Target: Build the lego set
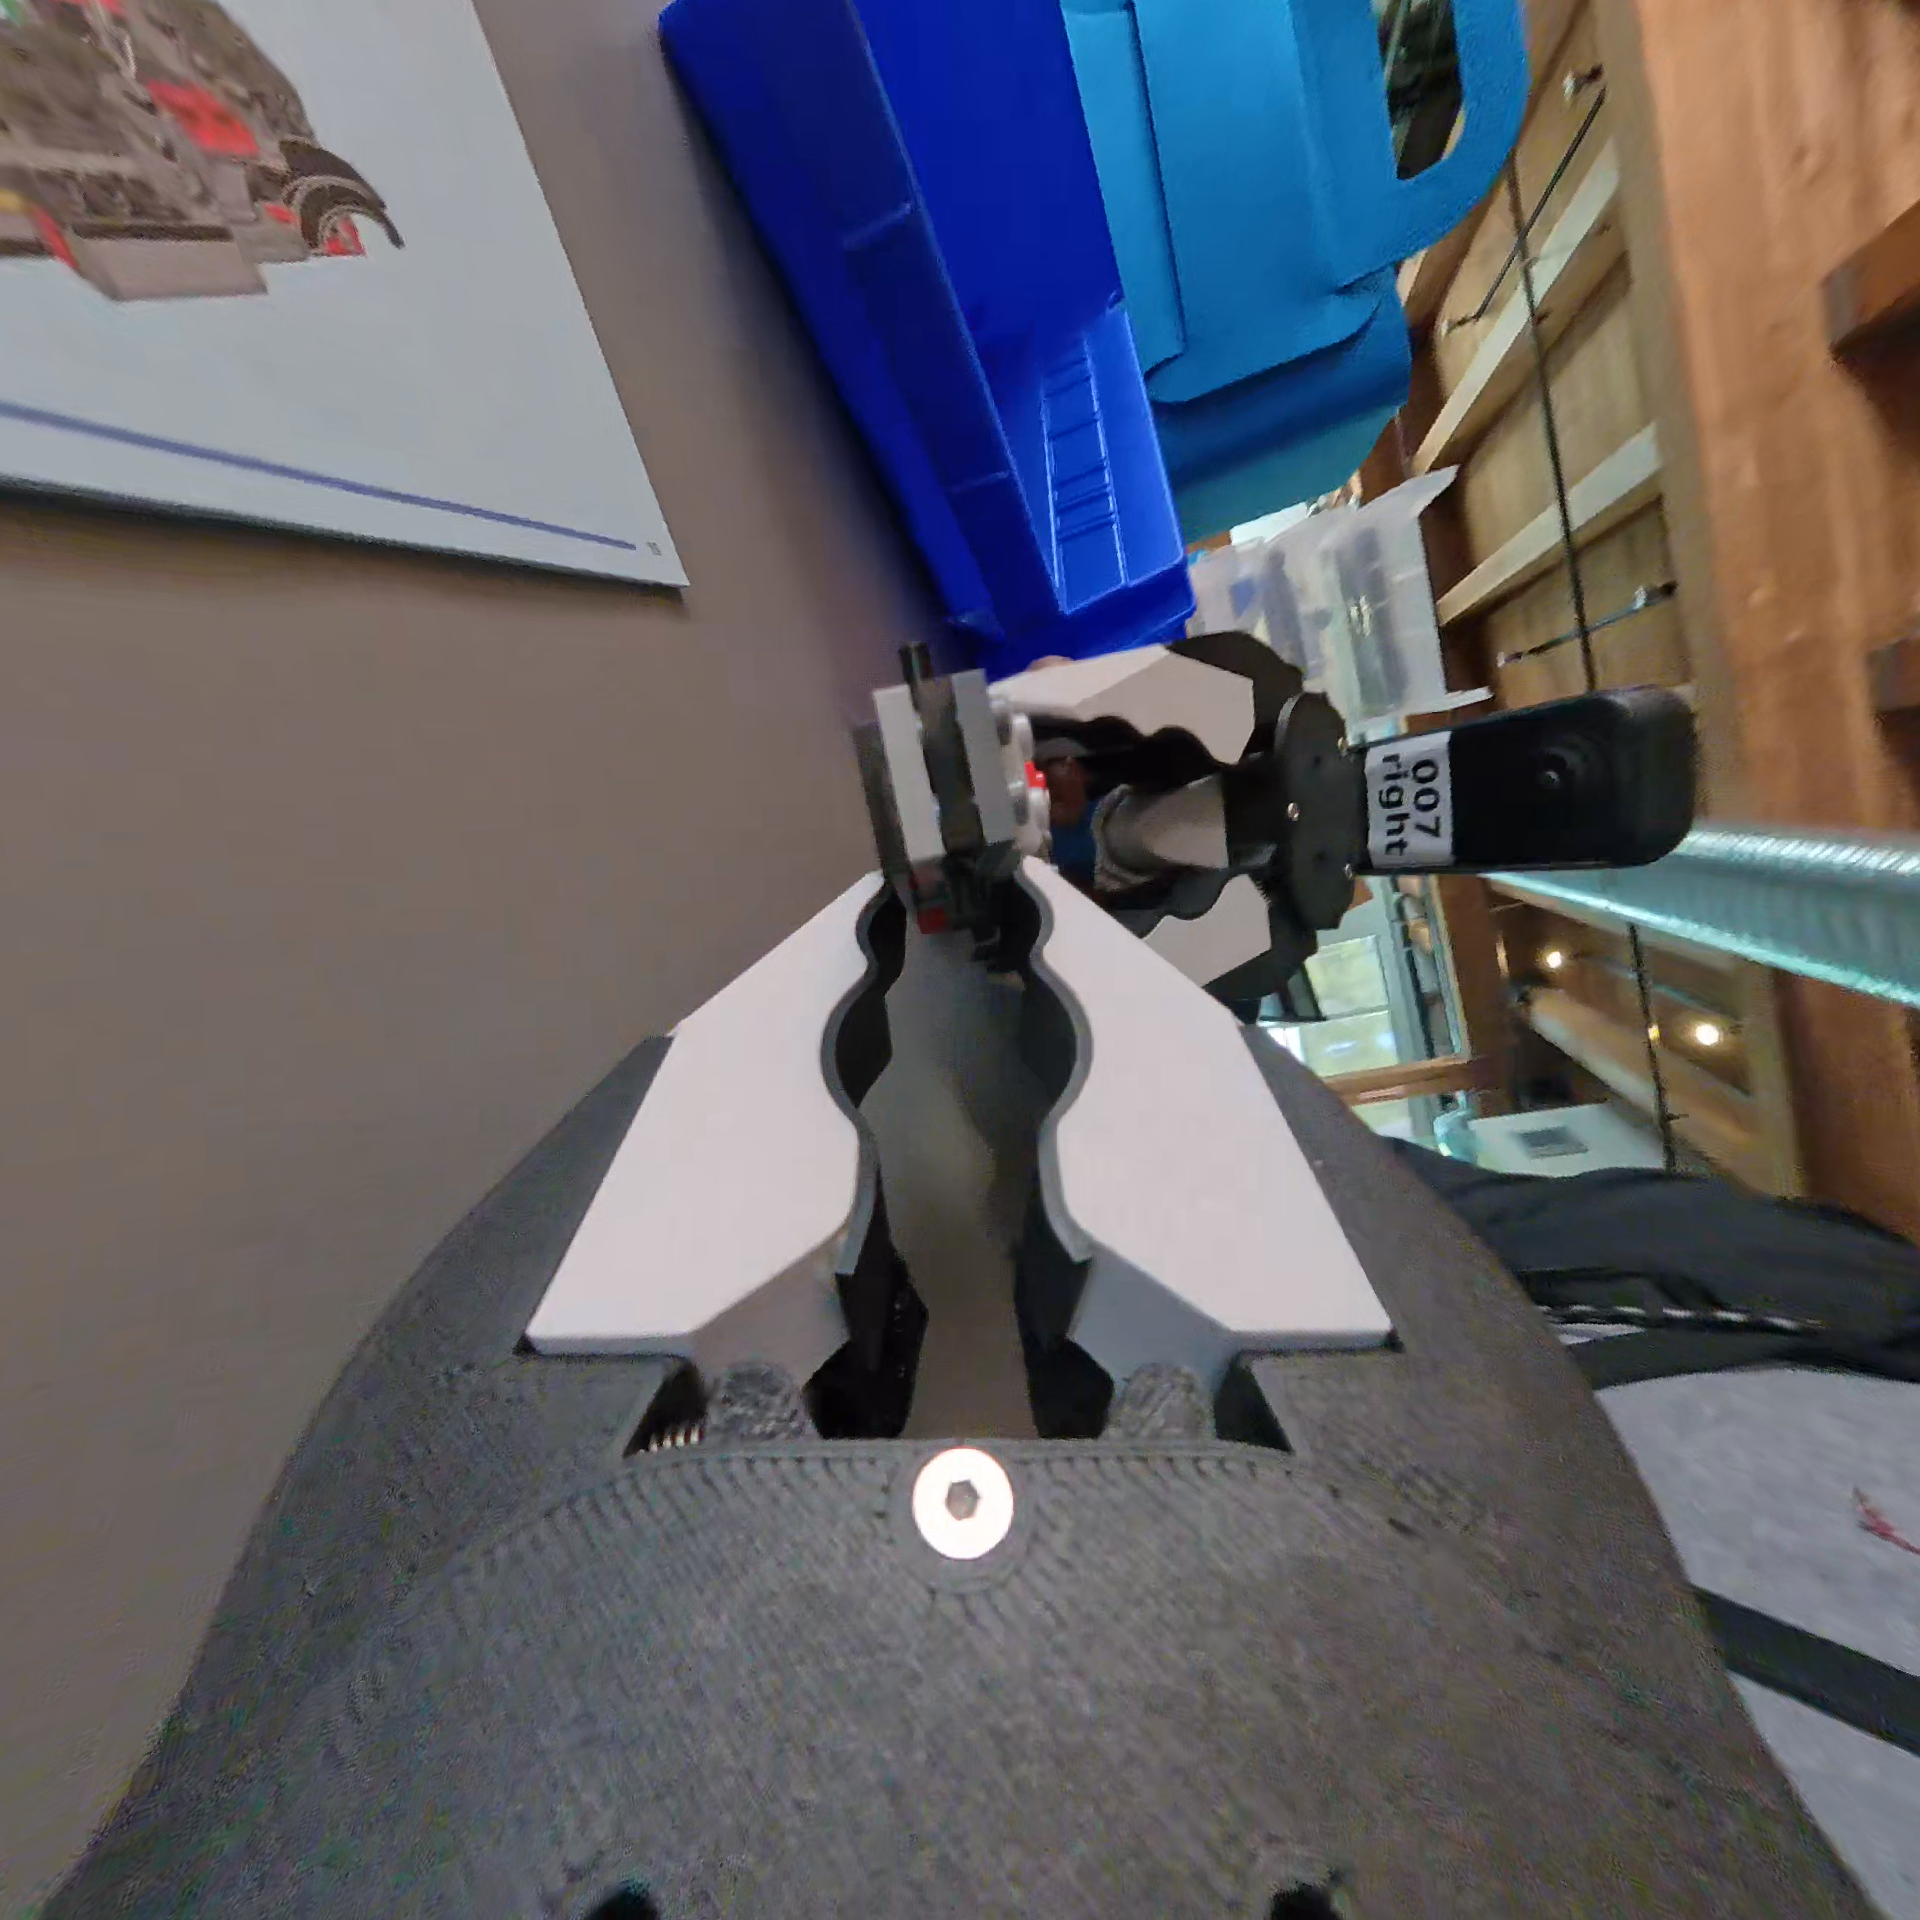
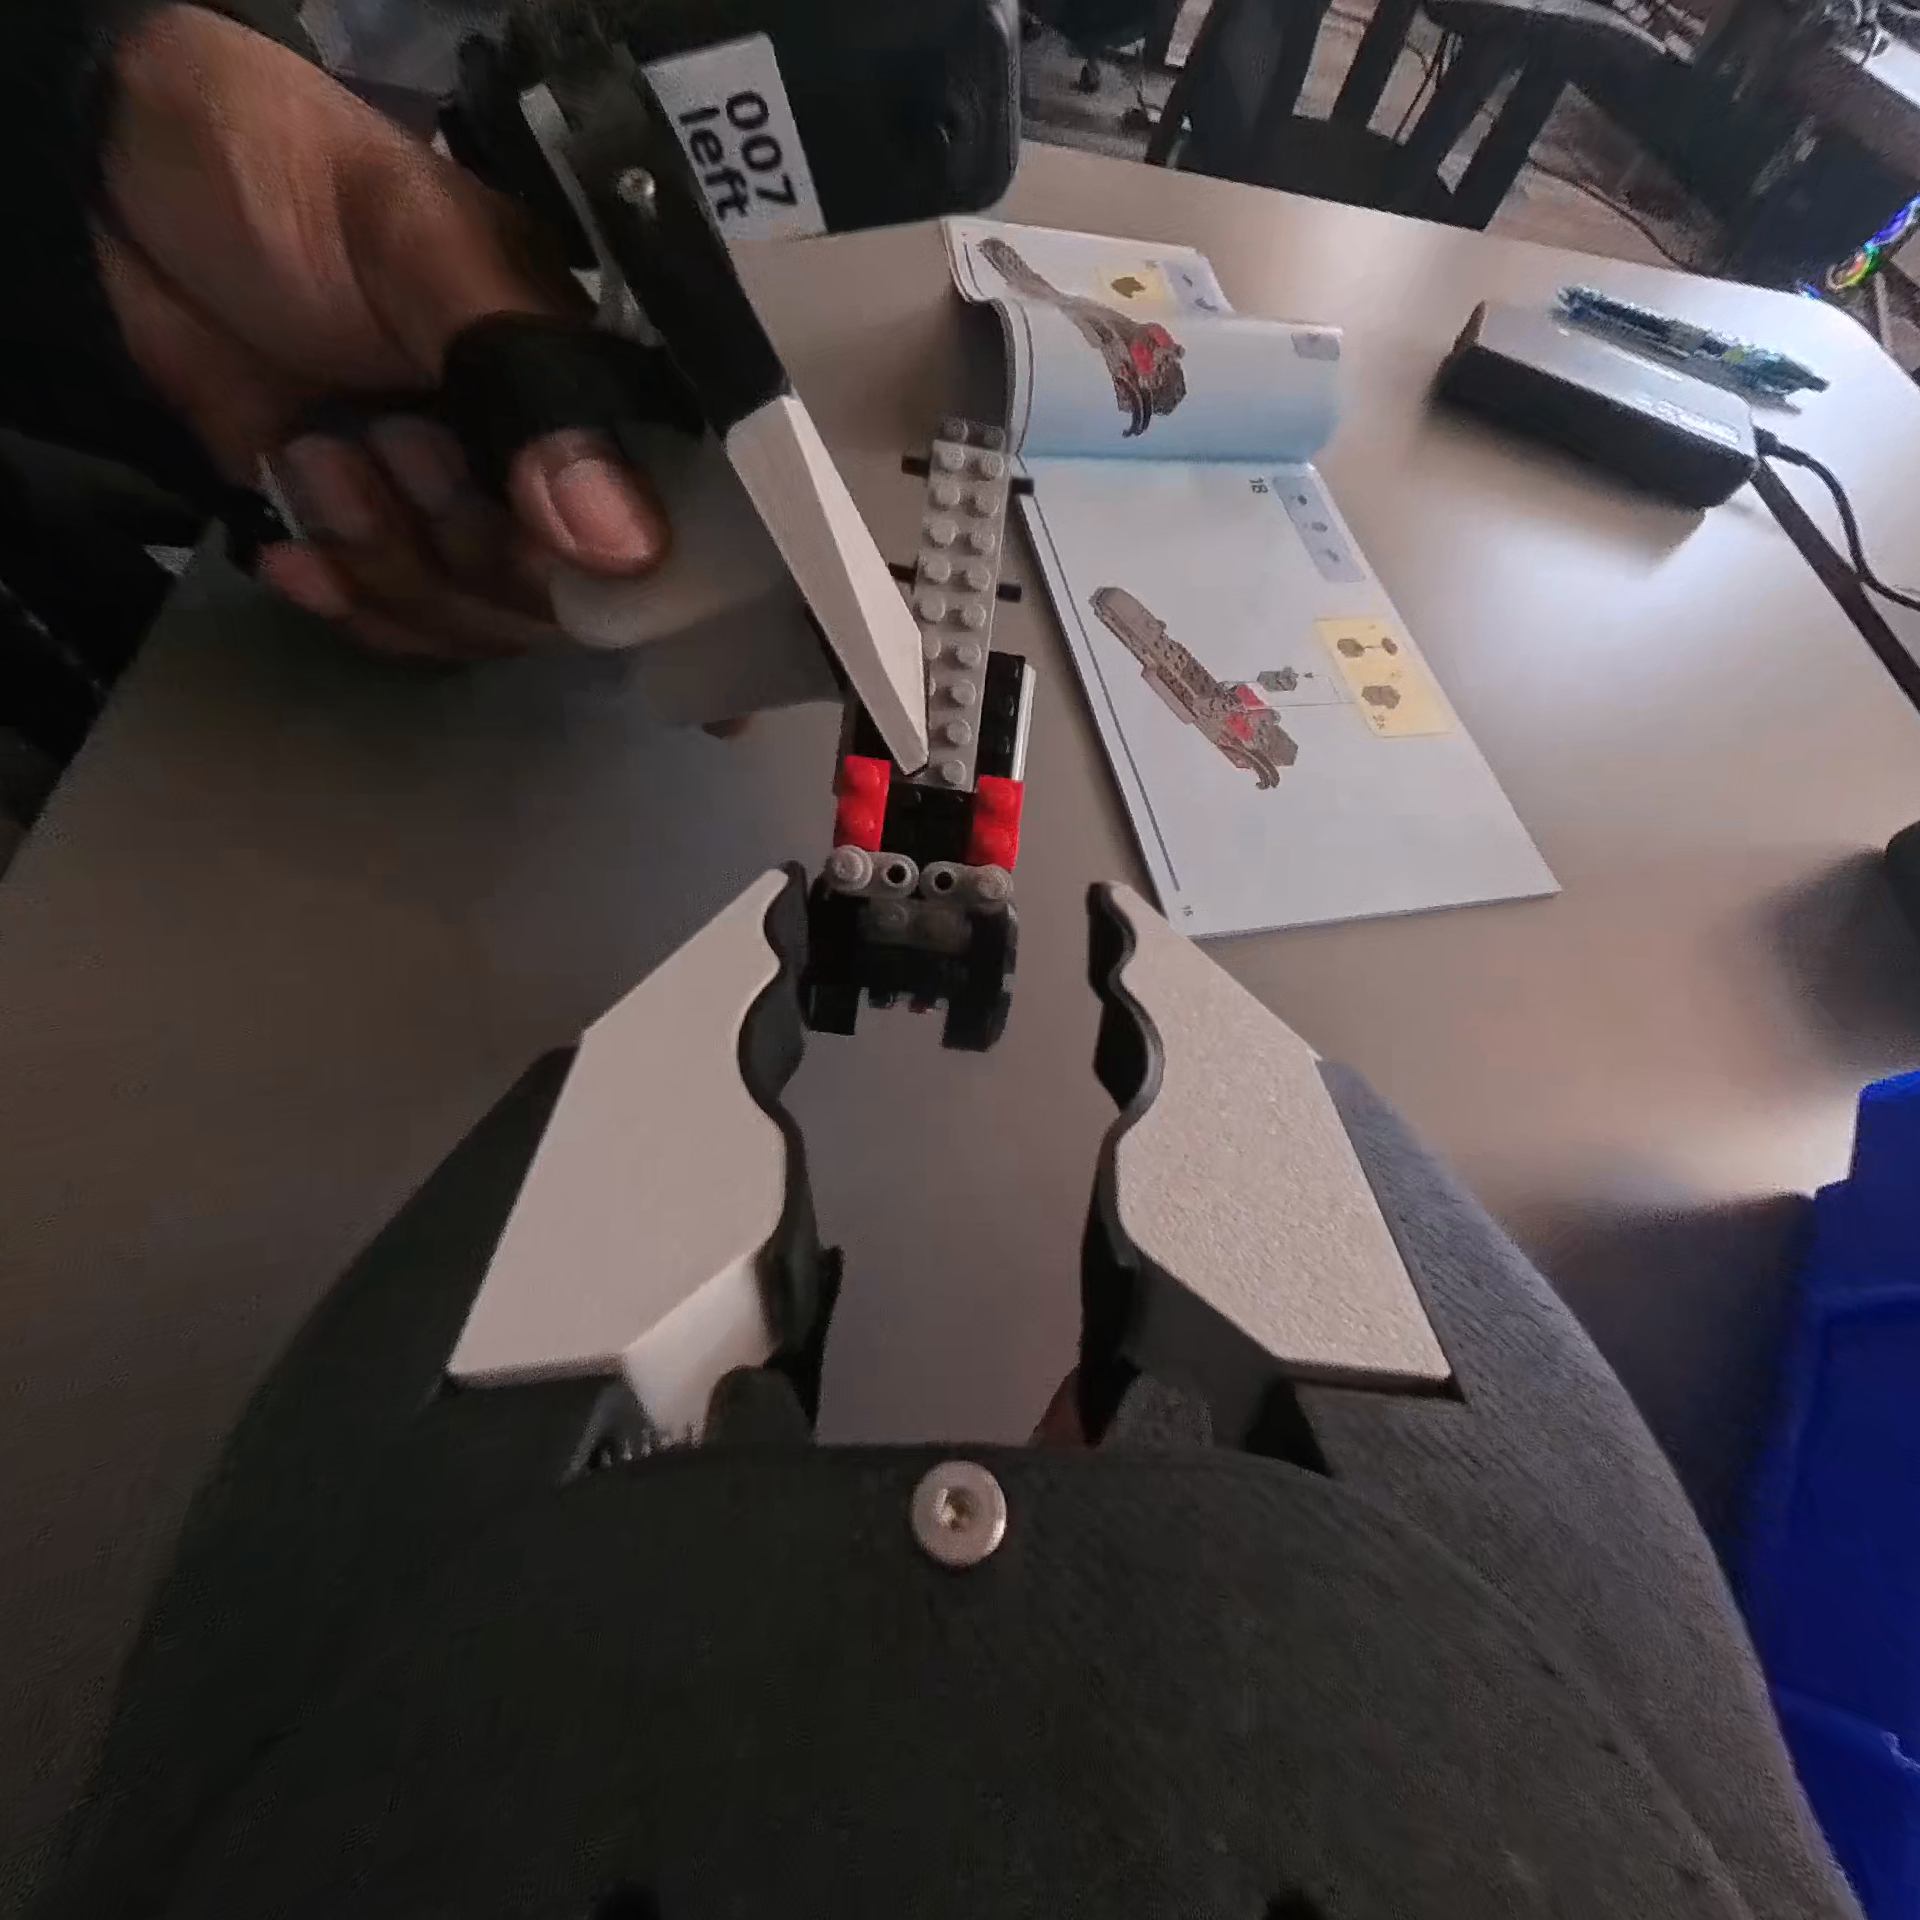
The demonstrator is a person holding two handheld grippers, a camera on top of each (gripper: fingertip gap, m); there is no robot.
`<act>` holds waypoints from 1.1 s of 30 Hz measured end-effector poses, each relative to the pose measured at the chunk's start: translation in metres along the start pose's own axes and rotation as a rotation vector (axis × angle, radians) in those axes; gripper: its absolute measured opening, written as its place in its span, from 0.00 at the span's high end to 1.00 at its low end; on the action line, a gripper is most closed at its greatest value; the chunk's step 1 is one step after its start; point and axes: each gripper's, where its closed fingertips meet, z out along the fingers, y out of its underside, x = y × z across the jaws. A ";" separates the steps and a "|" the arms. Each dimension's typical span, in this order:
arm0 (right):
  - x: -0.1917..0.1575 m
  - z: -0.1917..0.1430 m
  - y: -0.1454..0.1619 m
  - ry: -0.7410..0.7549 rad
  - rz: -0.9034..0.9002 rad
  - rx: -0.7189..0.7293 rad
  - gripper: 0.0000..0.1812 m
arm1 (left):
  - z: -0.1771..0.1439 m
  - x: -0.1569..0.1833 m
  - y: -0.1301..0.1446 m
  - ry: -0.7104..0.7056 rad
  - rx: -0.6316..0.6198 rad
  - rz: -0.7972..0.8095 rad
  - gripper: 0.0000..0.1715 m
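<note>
Two grippers are at work over the table [image 2: 312, 935], and the lego set looks only partly built.

Nearest, low in the middle of the right wrist view, is the right gripper [image 2: 940, 914]. Its jaws are spread wide and hold nothing. One finger [image 2: 665, 1091] sits just beside the black end of the lego model [image 2: 951, 665]; I cannot tell if it touches.

A bit farther, in the middle of that view, is the model itself. It has a black front with grey round bits, red bricks on each side, and a long grey plate with bumps running away up the frame. The left gripper [image 1: 956, 904] comes in from the upper left, held by a hand [image 2: 343, 343]. In the left wrist view its jaws are squeezed on the model, right at the tips.

So one chunk is made. The open instruction book [image 2: 1299, 727], right of the middle, shows a longer, fuller thing in its drawings, so I think lots of steps are left. No loose brick shows at either gripper, so a new piece may need fetching.

Farther off, in the upper middle of the left wrist view, stands a blue bin [image 1: 935, 312] with a lighter blue box [image 1: 1268, 208] past it. I cannot see what is inside either one. A black box [image 2: 1600, 405] with a cord sits at the upper right of the right wrist view.
</note>
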 end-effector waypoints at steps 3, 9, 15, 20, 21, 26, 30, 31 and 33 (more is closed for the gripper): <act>-0.003 -0.001 0.000 -0.021 0.010 0.009 0.78 | 0.000 -0.002 -0.001 0.016 0.005 -0.039 0.89; 0.000 -0.001 0.005 -0.009 0.012 -0.027 0.78 | -0.001 -0.009 0.001 -0.036 -0.031 -0.025 0.79; 0.003 -0.005 0.009 -0.062 -0.015 -0.026 0.82 | -0.018 -0.009 0.013 -0.039 -0.066 -0.081 0.71; 0.005 -0.003 0.025 -0.105 -0.027 -0.107 0.81 | -0.042 -0.009 0.011 -0.053 -0.013 -0.055 0.68; 0.005 -0.002 0.028 -0.110 -0.026 -0.120 0.81 | -0.047 -0.007 0.007 -0.042 0.012 -0.026 0.67; 0.009 0.003 0.027 -0.136 -0.013 -0.124 0.81 | -0.068 0.008 -0.019 0.010 0.155 0.148 0.66; 0.019 0.007 0.026 -0.097 -0.008 -0.148 0.81 | -0.079 0.026 -0.040 0.062 0.268 0.316 0.63; 0.021 0.008 0.026 -0.085 -0.006 -0.150 0.81 | -0.082 0.028 -0.044 0.055 0.291 0.374 0.61; 0.021 0.006 0.026 -0.074 0.003 -0.150 0.78 | -0.088 0.027 -0.052 0.008 0.328 0.484 0.56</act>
